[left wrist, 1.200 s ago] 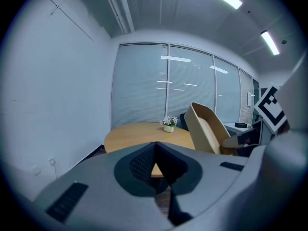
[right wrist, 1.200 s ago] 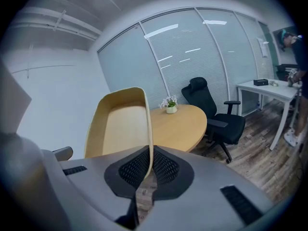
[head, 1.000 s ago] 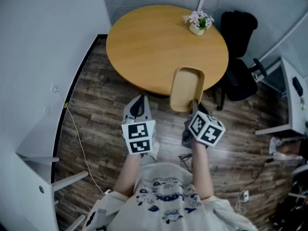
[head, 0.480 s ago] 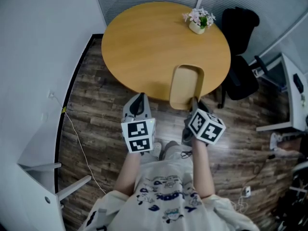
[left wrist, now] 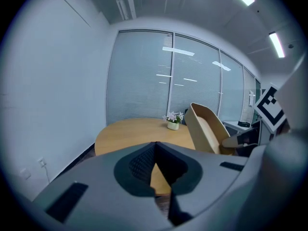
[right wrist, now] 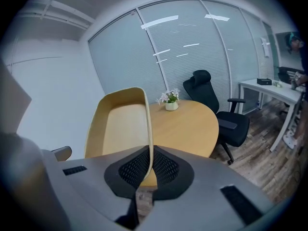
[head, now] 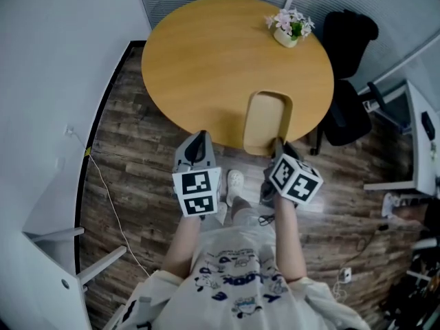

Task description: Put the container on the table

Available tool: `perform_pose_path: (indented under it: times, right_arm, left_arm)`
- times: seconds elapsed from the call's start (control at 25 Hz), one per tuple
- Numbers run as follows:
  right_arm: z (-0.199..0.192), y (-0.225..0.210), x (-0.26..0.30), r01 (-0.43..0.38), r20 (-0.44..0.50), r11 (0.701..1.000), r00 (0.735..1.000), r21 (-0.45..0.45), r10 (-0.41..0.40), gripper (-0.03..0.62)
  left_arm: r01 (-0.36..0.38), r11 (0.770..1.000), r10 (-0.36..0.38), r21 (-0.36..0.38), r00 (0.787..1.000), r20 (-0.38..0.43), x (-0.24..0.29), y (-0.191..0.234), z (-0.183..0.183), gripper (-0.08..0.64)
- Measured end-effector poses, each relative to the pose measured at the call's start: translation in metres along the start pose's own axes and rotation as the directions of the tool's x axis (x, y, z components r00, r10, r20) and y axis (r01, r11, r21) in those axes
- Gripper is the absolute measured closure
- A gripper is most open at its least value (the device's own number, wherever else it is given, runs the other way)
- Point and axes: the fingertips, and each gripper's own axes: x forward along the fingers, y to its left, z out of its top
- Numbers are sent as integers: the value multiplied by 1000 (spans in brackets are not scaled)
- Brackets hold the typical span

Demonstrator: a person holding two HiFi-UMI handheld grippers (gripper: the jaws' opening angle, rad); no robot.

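Seeing left tool (head: 198, 143) pressed together with nothing in it, over the wood floor (head: 130, 157) just short of the table's (head: 206, 53) near edge. Reading right tool (head: 277, 145) as pinching the near-end rim of the tan container (head: 267, 119), held tilted up over the table's near right edge; can't tell any contact with the top. Farther out, noting a flower pot (head: 289, 33) at the far right edge and a black chair (head: 347, 81) beyond.
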Motion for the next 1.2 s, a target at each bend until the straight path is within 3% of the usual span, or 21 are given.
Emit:
perform_pose_path:
  times: [1.2]
  right_arm:
    - [75,-10,145,-109,-131,992,986,-59,101,580]
  left_arm:
    - [-127,991,124,-34,989,-77,127,3,29,557]
